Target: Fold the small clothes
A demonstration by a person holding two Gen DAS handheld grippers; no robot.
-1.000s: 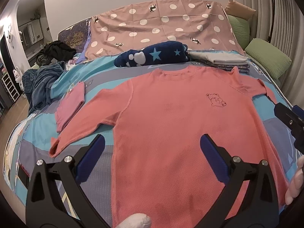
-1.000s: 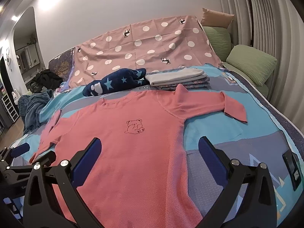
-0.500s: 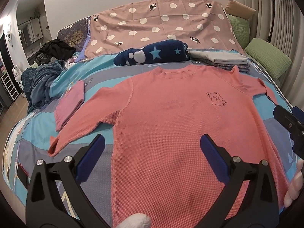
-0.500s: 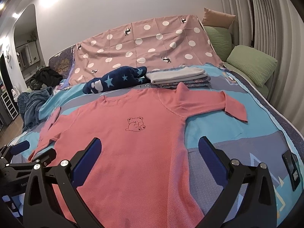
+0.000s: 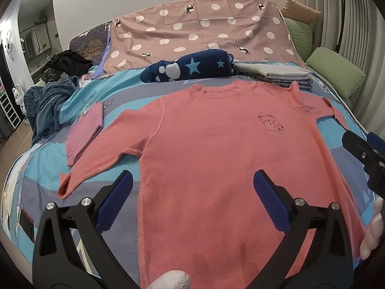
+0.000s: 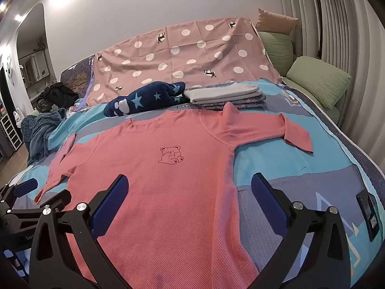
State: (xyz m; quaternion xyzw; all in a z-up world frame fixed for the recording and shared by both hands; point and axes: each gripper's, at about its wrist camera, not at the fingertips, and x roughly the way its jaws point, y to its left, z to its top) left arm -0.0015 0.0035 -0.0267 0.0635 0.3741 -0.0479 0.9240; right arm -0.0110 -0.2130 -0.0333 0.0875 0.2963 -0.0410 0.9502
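One shirt [image 5: 216, 168] flat on bed [image 6: 300, 168], two claws, left [image 5: 192, 200] and right [image 6: 190, 200], both apart, empty; nothing moved since.

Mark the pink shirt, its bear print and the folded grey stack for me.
pink shirt [image 5: 216, 168]: left wrist view, mid chest.
bear print [image 6: 171, 155]: right wrist view, bear's body.
folded grey stack [image 6: 222, 92]: right wrist view, top layer.

A bedroom in a home

A wide bed [image 5: 341, 110] with green pillows [image 6: 317, 82], a spotted cover [image 5: 204, 31], and a floor lamp [image 6: 317, 12].
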